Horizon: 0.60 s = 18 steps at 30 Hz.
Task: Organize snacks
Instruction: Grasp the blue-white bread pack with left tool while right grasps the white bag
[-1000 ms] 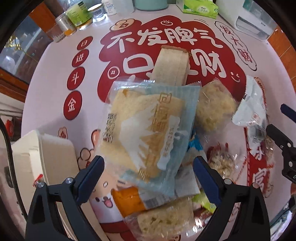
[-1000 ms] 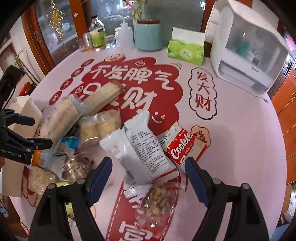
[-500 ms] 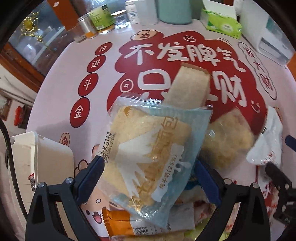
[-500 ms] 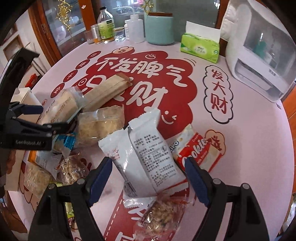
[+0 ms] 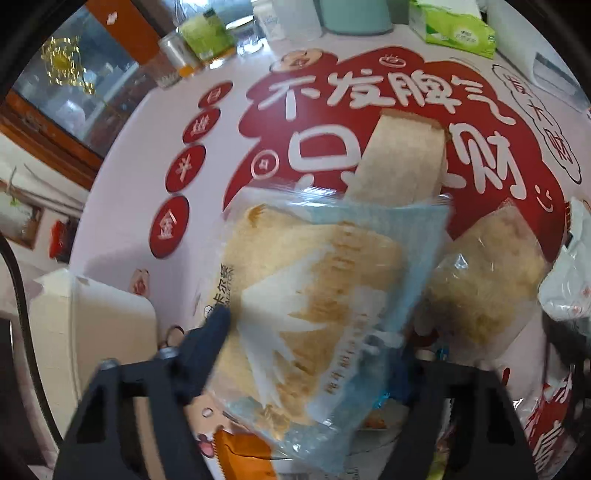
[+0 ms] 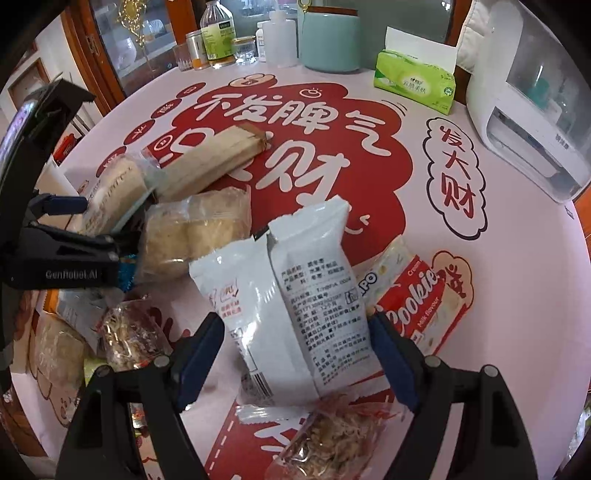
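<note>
Two tongs are working over a round tabletop (image 6: 517, 295) printed red and pink. The left tongs (image 5: 314, 343) are closing around one blue bread pack (image 5: 325, 295); one finger (image 5: 210, 332) is already touching its edge, while the other is blurred behind the wrapper, so a firm grip cannot be told. The right tongs (image 6: 295, 354) are closing on either side of two white packs (image 6: 295, 295) lying side by side near the tabletop's middle, with the pads not yet pressing.

Around them are lying one long tan bar (image 6: 210, 158), one clear bag of pale cakes (image 6: 192, 236), one red cookie pack (image 6: 417, 306), one bag of shredded snack (image 6: 332, 439) at the near edge, and one orange pack (image 5: 243, 458) under the bread. More wrapped snacks are crowding the left near edge in the right wrist view; their number is unclear.

Along the far edge are standing one teal jar (image 6: 330, 40), one green tissue pack (image 6: 413, 81), one white appliance (image 6: 532, 110) and several bottles (image 6: 218, 33). One white box (image 5: 92, 332) is sitting at the left edge, just beside the bread.
</note>
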### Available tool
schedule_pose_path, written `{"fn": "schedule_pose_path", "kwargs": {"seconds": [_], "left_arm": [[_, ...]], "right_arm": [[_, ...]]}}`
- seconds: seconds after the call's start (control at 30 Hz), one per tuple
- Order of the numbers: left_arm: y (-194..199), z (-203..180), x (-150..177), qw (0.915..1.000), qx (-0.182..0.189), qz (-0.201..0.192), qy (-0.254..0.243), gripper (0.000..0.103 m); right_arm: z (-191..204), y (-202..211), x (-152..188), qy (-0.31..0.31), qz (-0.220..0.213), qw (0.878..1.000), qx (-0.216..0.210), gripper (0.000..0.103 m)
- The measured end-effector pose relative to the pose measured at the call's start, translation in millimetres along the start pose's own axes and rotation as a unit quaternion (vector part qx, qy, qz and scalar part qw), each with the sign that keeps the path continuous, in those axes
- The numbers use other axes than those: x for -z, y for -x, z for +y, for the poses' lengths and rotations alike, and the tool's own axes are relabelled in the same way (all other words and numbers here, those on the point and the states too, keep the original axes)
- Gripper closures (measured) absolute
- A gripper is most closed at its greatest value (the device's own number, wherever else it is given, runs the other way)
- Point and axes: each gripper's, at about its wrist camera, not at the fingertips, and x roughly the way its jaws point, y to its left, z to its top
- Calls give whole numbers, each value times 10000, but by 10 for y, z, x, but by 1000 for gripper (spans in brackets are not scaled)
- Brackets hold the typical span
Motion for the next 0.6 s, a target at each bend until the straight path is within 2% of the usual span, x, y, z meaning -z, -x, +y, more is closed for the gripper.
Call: {"fn": "schedule_pose_path", "kwargs": {"seconds": [0.03, 0.07, 0.13, 0.3, 0.43, 0.6], "left_arm": [[42, -18, 3, 9998, -132, -107, -61, 59], [102, -28, 11, 9991, -290, -264, -144, 63], [170, 8, 30, 9988, -284, -375, -130, 71], [379, 212, 77, 9980, 96, -619, 0, 79], [593, 425, 142, 9959, 497, -716, 242, 83], [942, 686, 299, 9879, 1112, -848, 667, 84]], "right_arm": [[10, -18, 4, 37, 42, 10000, 16, 44], [18, -6, 8, 50, 7, 10000, 38, 48], [53, 21, 7, 150, -18, 9998, 134, 55], [80, 151, 0, 65, -73, 9999, 125, 59], [132, 406, -28, 8, -359, 9993, 138, 59], [289, 744, -58, 12, -695, 9976, 67, 59]]}}
